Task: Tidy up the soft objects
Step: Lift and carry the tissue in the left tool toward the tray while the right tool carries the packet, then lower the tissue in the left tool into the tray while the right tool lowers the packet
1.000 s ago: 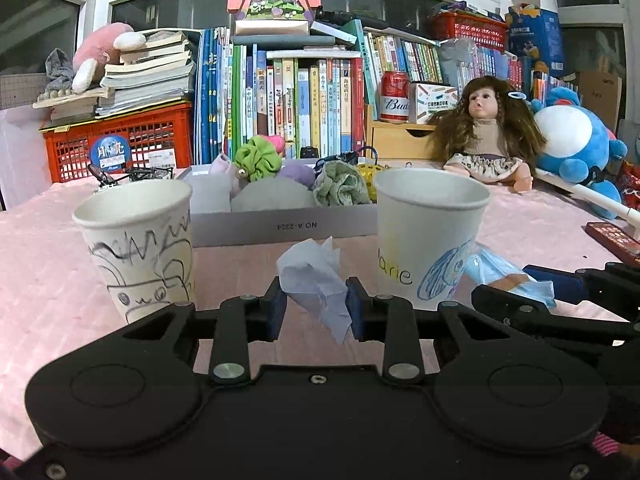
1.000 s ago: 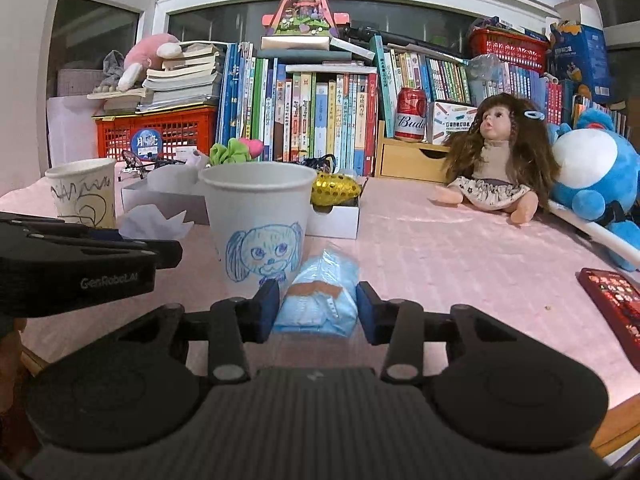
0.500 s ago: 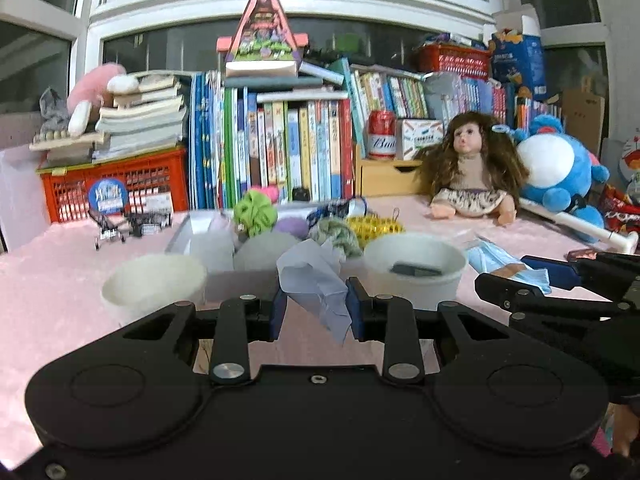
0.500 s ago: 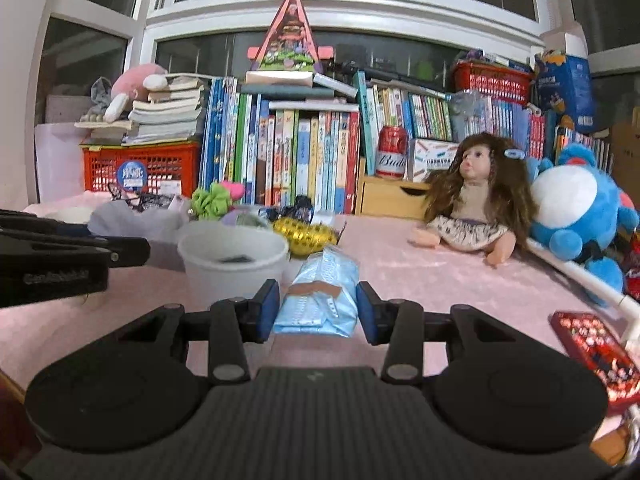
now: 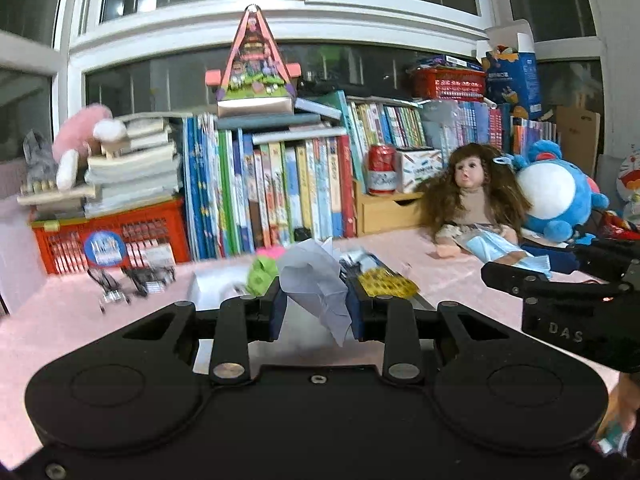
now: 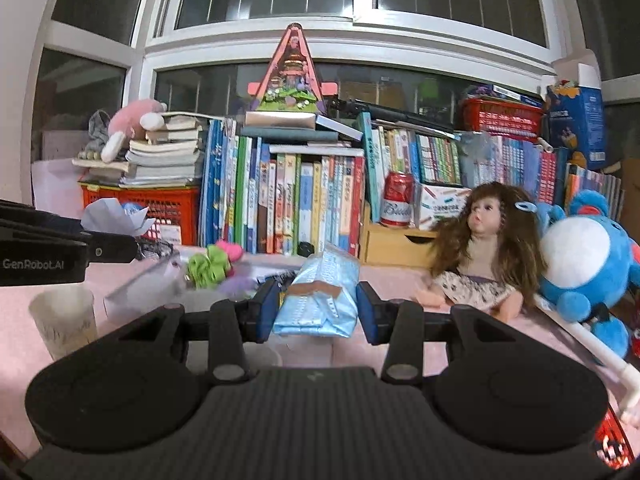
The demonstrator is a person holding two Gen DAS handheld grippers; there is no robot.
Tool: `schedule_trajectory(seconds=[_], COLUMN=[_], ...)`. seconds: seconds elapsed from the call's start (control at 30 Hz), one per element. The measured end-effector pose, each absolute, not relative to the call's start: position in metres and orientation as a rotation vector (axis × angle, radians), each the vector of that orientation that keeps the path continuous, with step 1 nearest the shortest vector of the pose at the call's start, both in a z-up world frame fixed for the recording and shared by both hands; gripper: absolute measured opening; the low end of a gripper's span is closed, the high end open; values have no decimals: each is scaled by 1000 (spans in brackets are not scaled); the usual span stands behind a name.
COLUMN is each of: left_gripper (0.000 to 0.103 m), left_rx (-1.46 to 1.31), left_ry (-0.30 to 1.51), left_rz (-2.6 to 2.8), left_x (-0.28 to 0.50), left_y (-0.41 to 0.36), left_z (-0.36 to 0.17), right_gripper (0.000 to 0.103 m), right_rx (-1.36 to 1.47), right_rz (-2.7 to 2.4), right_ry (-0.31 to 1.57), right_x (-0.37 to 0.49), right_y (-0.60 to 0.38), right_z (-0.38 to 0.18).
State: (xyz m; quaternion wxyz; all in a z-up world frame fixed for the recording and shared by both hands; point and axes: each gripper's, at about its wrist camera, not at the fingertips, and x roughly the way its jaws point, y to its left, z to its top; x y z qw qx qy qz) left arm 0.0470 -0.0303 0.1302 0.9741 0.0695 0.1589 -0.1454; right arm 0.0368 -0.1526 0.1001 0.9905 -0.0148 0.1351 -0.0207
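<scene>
The left gripper [image 5: 315, 306] is clamped on a crumpled tissue [image 5: 318, 284], held up above the pink table [image 5: 60, 320]. The right gripper [image 6: 316, 311] pinches a blue pack [image 6: 320, 296] between its pads, raised over the table, with a paper cup [image 6: 66, 322] low to its left

Pink-covered table [image 6: 392, 276]: doll [image 6: 480, 248] and blue plush [image 6: 580, 256] at right, paper cup [image 6: 64, 320] near left edge, book row [image 6: 288, 204] along back.
</scene>
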Motion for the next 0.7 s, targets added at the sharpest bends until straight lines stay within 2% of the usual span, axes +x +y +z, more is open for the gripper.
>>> schedule_trajectory(seconds=[0.2,0.7], left_gripper=[30,30], left_rx=[101,105], left_ry=[422,502], left_rz=[-306,-200], left_x=[86,156], left_y=[-23,-12], left_z=[151,164], right_gripper=[47,47], right_rx=[12,2], right_rz=[6,69], right_ry=[299,395], right_x=[64,122], right_y=[-152,-144], right_z=[118,133])
